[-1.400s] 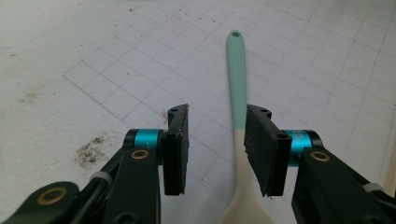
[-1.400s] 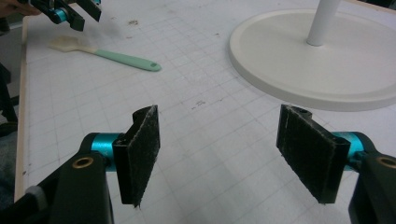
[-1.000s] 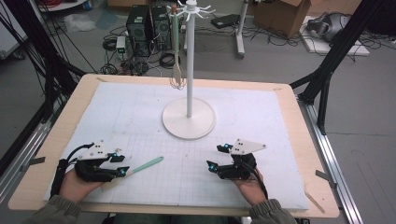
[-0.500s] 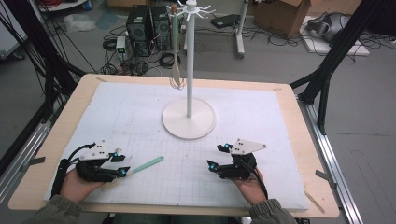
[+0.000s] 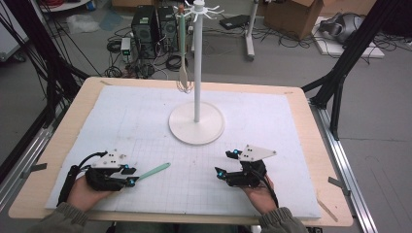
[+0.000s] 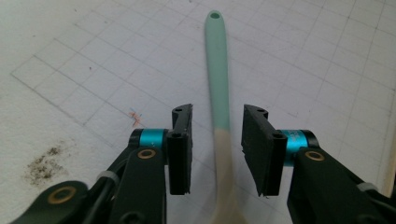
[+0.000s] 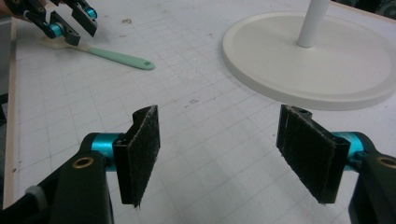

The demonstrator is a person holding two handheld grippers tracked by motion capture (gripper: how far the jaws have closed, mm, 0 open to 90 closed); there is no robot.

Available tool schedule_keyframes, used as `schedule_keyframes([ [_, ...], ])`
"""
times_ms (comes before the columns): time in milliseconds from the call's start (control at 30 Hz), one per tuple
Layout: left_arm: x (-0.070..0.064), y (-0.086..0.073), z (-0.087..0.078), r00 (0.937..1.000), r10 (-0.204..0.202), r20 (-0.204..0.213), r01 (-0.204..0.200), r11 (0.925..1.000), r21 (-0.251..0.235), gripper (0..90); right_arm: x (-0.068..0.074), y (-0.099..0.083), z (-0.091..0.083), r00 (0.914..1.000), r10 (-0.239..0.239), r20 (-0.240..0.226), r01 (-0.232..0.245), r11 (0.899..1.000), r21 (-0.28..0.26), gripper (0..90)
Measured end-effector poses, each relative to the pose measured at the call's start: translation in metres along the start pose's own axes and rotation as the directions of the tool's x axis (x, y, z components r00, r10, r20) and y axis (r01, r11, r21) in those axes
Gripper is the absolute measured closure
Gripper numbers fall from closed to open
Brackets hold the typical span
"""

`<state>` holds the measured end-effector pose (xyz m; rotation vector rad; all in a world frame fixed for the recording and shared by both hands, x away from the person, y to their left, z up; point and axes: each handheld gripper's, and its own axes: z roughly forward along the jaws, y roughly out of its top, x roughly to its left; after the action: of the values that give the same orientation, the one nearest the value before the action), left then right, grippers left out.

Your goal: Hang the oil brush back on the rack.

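Right, barely anything has shifted over the last second: in the high view both hands sit where they did, and the mint-handled utensil lies at the same slant on the white gridded mat. The left gripper has held its place at the utensil's near end, so the grab is lined up but not made. From the left gripper view the jaws stand partly open, one on each side of the utensil just where the green handle turns pale, with a gap showing on both sides; nothing is clamped. My read: the closing squeeze is the step due, and the stillness suggests the aim is being settled first.

Over on the right, the right gripper hovers low with jaws spread wide and nothing between them, the round base of the white hook stand ahead of it. A whisk-like tool hangs from the stand's top in the high view.

Hard to make out: the utensil's working end runs down out of the left gripper view, blurred, and in the high view it is covered by the gripper, so I cannot tell its shape. Whether the jaws touch the worktop is also unclear.
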<state>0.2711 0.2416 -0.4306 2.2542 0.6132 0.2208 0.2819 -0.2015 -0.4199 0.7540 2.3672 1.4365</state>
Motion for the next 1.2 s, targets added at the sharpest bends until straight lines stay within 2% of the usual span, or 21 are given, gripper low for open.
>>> schedule_keyframes([
  [167, -0.001, -0.0007, 0.0052, 1.0, 0.008, 0.005, -0.008, 0.9992, 0.039, 70.2, 0.0016, -0.0015, 0.0003, 1.0, -0.004, 0.0, 0.004, 1.0, 0.007, 29.7],
  [400, -0.0014, -0.0001, 0.0082, 0.9999, 0.01, 0.01, -0.011, 0.9988, 0.048, 76.8, 0.0055, -0.0023, 0.0011, 0.9997, -0.023, -0.003, 0.023, 1.0, 0.009, 29.7],
  [533, -0.0056, 0.0029, 0.0103, 0.9994, 0.034, -0.01, -0.033, 0.9971, 0.068, 80.3, 0.0073, -0.0033, -0.0001, 0.9998, -0.018, 0.002, 0.018, 1.0, 0.01, 29.7],
  [600, -0.0055, 0.004, 0.0103, 0.9994, 0.031, -0.013, -0.03, 0.9965, 0.078, 81.0, 0.0071, -0.0035, 0.0004, 0.9996, -0.028, 0.005, 0.028, 1.0, 0.01, 29.7],
  [733, -0.0066, 0.0031, 0.0105, 0.9996, 0.023, -0.018, -0.022, 0.9973, 0.07, 81.4, 0.0083, -0.0038, 0.0029, 0.9997, -0.026, -0.001, 0.026, 0.999, 0.018, 29.8],
  [833, -0.0091, 0.0029, 0.0103, 0.9987, 0.036, -0.036, -0.034, 0.997, 0.069, 81.5, 0.0083, -0.0034, 0.005, 0.9996, -0.027, -0.002, 0.027, 0.999, 0.019, 29.7],
  [1067, -0.0082, 0.0038, 0.0094, 0.9991, 0.018, -0.039, -0.016, 0.9979, 0.063, 81.7, 0.0079, -0.0031, 0.0063, 0.9996, -0.027, -0.011, 0.027, 0.999, 0.019, 29.7],
  [1200, -0.007, 0.005, 0.0059, 0.9989, 0.009, -0.047, -0.007, 0.9991, 0.042, 81.8, 0.0085, -0.0033, 0.007, 0.9996, -0.023, -0.016, 0.024, 1.0, 0.021, 29.7],
])
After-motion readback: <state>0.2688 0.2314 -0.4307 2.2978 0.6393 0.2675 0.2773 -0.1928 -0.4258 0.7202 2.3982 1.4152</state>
